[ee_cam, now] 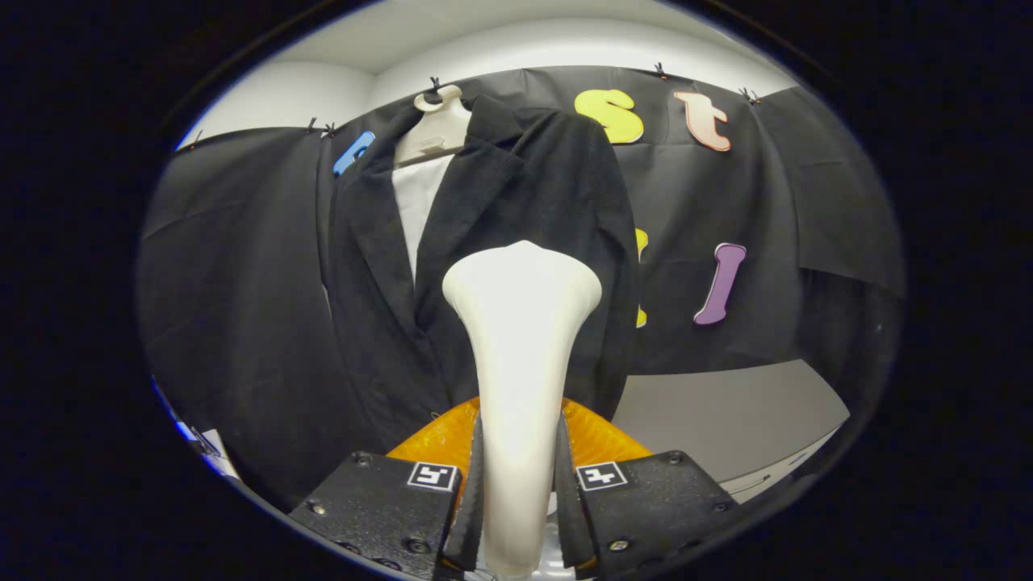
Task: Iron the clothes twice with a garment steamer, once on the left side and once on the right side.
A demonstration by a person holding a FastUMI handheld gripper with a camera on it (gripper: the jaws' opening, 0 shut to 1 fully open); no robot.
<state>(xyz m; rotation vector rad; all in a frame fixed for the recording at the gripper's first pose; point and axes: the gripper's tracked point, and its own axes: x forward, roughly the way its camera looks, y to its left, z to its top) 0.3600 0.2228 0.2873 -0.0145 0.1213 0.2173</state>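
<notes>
1 steamer [520, 323], 1 jacket [500, 242], 1 hanger [436, 121], 1 gripper [516, 492].

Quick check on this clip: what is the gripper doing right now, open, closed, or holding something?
Gripper: closed on the white garment steamer, both fingers pressing its handle, head raised toward the dark jacket hanging ahead.

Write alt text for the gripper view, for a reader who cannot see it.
The gripper is shut on a white garment steamer, whose wide head points at a dark jacket just ahead. The jacket hangs on a white hanger over a white shirt, against the booth's black cloth wall.
</notes>
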